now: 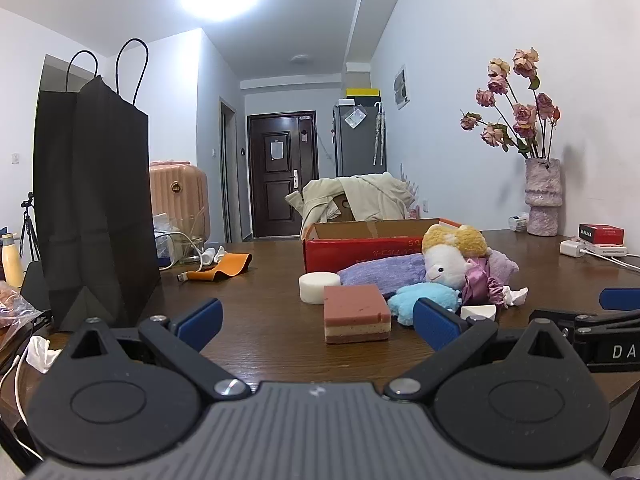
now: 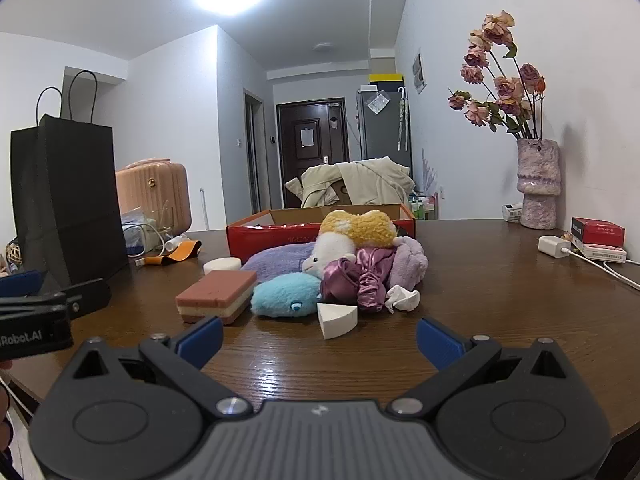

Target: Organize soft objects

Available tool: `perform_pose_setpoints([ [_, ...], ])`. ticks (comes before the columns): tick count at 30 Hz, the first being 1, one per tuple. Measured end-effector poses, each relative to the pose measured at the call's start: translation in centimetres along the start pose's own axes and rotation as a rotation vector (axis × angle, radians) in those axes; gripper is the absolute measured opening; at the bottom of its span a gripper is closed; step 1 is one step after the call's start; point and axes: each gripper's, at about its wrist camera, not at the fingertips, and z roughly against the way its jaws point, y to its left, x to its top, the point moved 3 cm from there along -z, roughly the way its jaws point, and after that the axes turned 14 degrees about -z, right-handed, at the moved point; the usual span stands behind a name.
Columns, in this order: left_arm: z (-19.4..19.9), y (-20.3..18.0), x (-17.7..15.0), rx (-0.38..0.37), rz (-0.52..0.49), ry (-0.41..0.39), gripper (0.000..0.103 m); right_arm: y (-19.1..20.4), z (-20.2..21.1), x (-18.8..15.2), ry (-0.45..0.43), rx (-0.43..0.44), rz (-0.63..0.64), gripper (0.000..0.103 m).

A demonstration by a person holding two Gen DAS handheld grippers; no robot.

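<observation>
A pile of soft things lies mid-table before an open red box (image 1: 360, 248) (image 2: 256, 236). It holds a layered pink sponge block (image 1: 356, 314) (image 2: 218, 294), a white round sponge (image 1: 319, 287) (image 2: 222, 266), a blue plush (image 1: 424, 300) (image 2: 286, 294), a white and yellow plush (image 1: 448, 256) (image 2: 356, 232), a lilac cloth (image 1: 384, 272) (image 2: 276, 260), purple satin scrunchies (image 1: 480, 284) (image 2: 360, 280) and a white wedge sponge (image 1: 478, 312) (image 2: 338, 320). My left gripper (image 1: 318, 322) stands open just short of the sponge block. My right gripper (image 2: 320, 338) is open, empty, near the wedge.
A tall black paper bag (image 1: 96, 208) (image 2: 66, 200) stands at the left. An orange strap (image 1: 224, 266) and cables lie behind it. At the right by the wall are a vase of dried roses (image 1: 542, 196) (image 2: 536, 184), small boxes (image 2: 596, 236) and a charger (image 2: 554, 246).
</observation>
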Motion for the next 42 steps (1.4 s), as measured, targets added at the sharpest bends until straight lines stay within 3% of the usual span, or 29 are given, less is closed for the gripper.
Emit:
perform_pose_setpoints([
  [42, 0.15, -0.48, -0.08, -0.009, -0.005, 0.001, 0.103, -0.16, 0.18, -0.32, 0.001, -0.003, 0.004, 0.103],
])
